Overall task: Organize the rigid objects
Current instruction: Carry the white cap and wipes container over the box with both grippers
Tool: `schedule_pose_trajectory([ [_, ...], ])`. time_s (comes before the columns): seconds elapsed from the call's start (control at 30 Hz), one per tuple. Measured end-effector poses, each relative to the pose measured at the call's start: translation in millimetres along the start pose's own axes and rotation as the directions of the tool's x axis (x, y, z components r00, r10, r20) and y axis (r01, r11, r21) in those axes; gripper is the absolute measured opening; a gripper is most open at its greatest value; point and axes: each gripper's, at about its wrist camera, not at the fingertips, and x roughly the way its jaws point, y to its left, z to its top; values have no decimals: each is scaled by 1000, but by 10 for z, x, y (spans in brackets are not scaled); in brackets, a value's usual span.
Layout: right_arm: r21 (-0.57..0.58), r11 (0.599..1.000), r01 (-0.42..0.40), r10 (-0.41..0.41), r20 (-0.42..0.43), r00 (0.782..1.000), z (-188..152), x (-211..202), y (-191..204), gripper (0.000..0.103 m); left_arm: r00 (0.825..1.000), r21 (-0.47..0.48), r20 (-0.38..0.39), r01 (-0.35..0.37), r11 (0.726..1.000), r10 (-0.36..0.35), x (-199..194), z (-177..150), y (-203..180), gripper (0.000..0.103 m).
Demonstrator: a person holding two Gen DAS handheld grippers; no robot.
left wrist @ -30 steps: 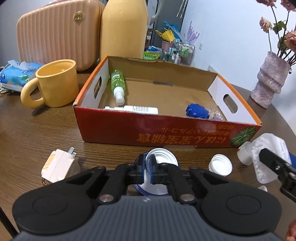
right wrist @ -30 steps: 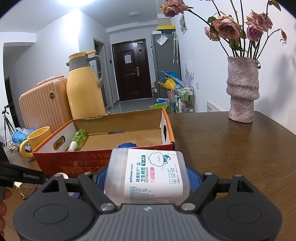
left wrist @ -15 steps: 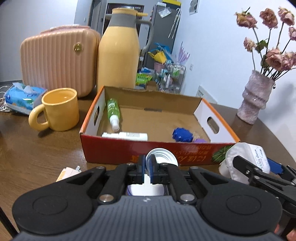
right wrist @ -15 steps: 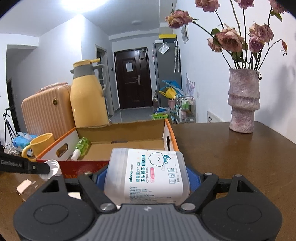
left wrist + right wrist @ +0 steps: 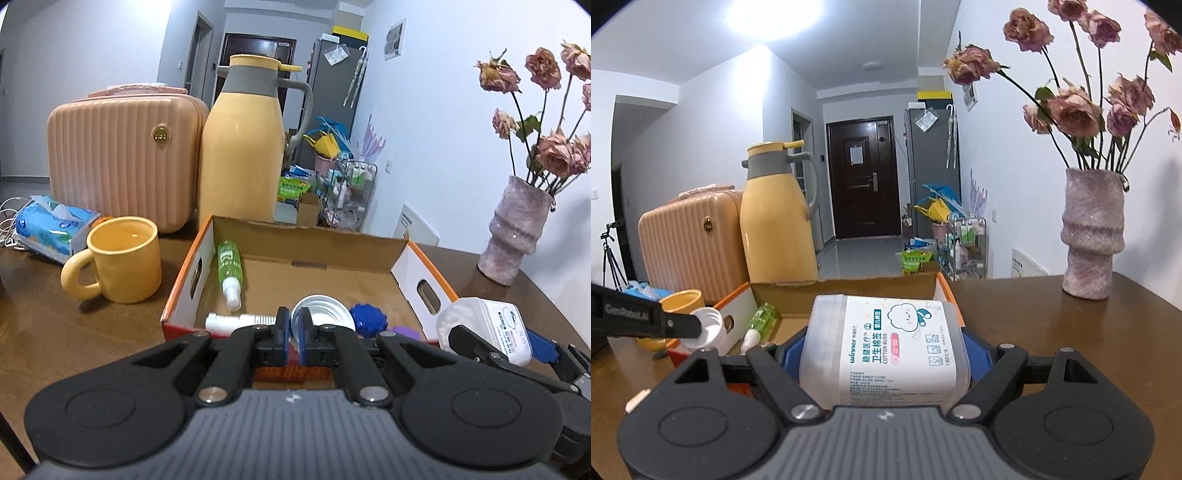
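My left gripper [image 5: 294, 330] is shut on the rim of a small round white-and-silver lid [image 5: 320, 314] and holds it in the air over the front wall of the open cardboard box [image 5: 332, 247]. The lid also shows in the right wrist view [image 5: 710, 328]. My right gripper [image 5: 884, 354] is shut on a clear tub of cotton buds [image 5: 886, 347], raised near the box's right front corner; the tub shows in the left wrist view [image 5: 484, 328]. In the box lie a green spray bottle [image 5: 229, 269], a white tube [image 5: 240, 320] and a blue object [image 5: 367, 319].
A yellow mug [image 5: 122, 269], a tissue pack [image 5: 51, 229], a pink case [image 5: 122, 158] and a yellow thermos jug [image 5: 243, 147] stand left of and behind the box. A vase of dried roses [image 5: 1093, 236] stands on the table at the right.
Both grippers have risen from the table top with their loads and moved toward the box. The lid is now above the box's front wall, and the charger plug and loose caps have dropped out of view.
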Motion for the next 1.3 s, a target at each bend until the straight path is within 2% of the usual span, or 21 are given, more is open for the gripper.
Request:
schedule_pose_trajectory([
  [0.6, -9, 1000, 12, -12, -3, 1000, 198, 633, 118, 82, 1000, -20, 15, -24, 1000, 24, 518, 272, 52, 5],
  [1.3, -73, 997, 12, -19, -94, 995, 260, 1165, 178, 82, 997, 10, -22, -75, 997, 75, 1051, 399, 123, 5],
])
